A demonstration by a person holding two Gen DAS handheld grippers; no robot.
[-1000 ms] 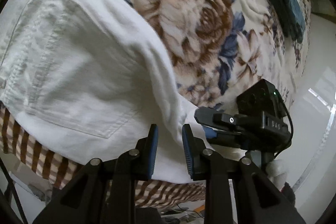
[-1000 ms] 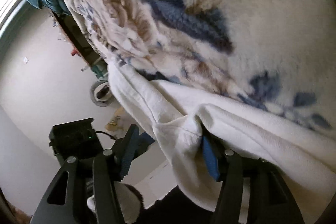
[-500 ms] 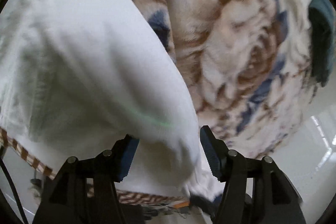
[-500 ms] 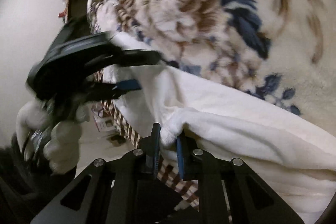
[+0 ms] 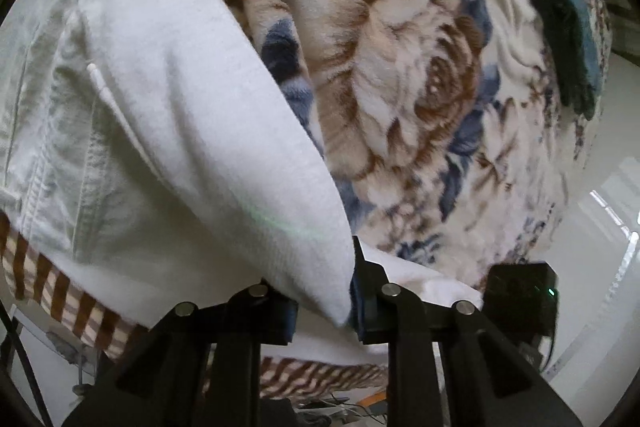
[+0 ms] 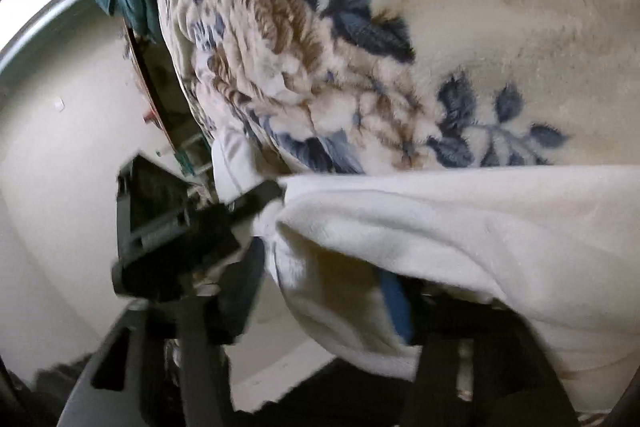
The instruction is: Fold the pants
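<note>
A: White pants (image 5: 168, 131) on the flowered blanket (image 5: 400, 75), near its edge, and the left claw (image 5: 320, 291) has just been closing. Its jaws now pinch a fold of the white cloth between them.

B: And the right claw (image 6: 320, 291)?

A: Its jaws have just been opening. They stand spread, and the cloth of the pants (image 6: 460, 227) hangs between them, draped against the blue pad, but the other finger stands clear, so nothing is pressed. It looks let go.

B: So which hand is carrying the fabric?

A: The left one, by my reading. From that claw the pants run up and to the left, with the seam and pocket stitching along that line. That's the long axis. The bare blanket lies to the right.

B: The two claws look close together.

A: Very. The left claw shows in the right view, just beside the same bunched edge. Both sit at one end of the garment.

B: And that blue-green cloth (image 5: 568, 31)?

A: Well apart, at the blanket's far side. No part in this.
</note>
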